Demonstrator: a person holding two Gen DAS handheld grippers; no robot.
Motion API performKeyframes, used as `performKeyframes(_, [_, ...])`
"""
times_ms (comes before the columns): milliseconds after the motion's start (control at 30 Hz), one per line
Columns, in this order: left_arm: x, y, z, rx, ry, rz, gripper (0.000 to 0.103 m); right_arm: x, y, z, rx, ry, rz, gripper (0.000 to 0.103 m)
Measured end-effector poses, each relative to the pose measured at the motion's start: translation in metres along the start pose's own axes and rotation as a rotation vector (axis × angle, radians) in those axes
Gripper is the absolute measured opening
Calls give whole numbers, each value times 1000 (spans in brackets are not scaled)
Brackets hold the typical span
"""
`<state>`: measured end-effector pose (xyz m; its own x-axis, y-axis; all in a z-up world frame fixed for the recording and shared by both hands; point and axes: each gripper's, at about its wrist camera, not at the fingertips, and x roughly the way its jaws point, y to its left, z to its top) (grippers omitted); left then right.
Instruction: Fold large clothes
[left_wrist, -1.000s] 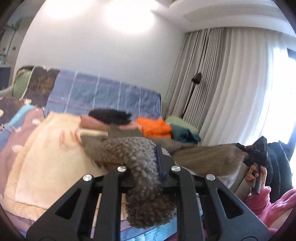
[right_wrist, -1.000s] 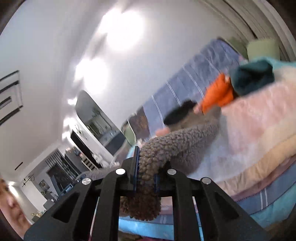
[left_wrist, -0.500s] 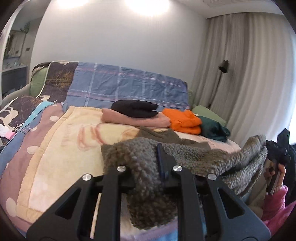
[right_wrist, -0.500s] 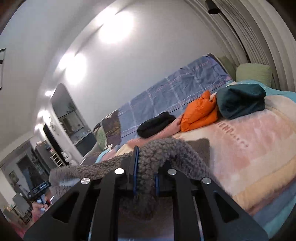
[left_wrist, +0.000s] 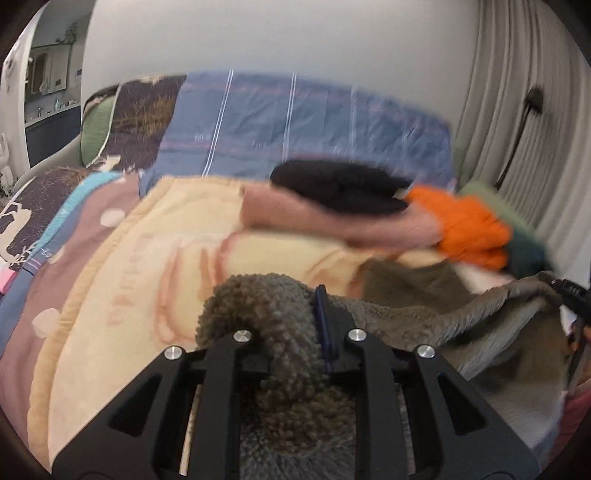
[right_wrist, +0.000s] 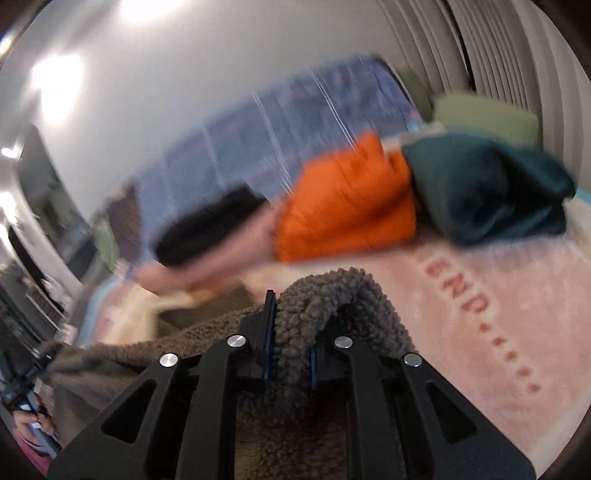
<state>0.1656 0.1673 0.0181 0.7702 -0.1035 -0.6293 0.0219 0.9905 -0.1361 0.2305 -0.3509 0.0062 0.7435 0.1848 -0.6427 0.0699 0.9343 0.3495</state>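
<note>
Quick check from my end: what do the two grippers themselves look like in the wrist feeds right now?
Both match: the left gripper and right gripper are matte black, with angular cut-out linkage arms, round silver screw heads at the joints and thin blue finger pads. No cables or markings are visible.

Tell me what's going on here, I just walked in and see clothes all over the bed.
A person is folding a brown fleece with a gripper in each hand. The left gripper and right gripper each pinch a bunch of its edge, and the fleece hangs stretched between them above the blanket. At the back lie already folded clothes: a black piece on a pink one, an orange jacket and a teal garment.
</note>
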Motion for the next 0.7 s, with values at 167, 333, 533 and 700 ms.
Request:
performKeyframes(167, [78, 31, -35, -137, 169, -81, 20, 44, -40, -7, 164, 108, 105, 15])
performKeyframes(333, [76, 39, -34, -169, 158, -123, 21, 41, -32, -9, 110, 108, 74, 18])
performKeyframes(533, [18, 42, -22, -223, 41, -250, 43, 4, -17, -5, 67, 66, 93, 37])
performKeyframes(700, [-52, 49, -16, -225, -115, -303, 69, -65, -6, -8, -32, -129, -3, 85])
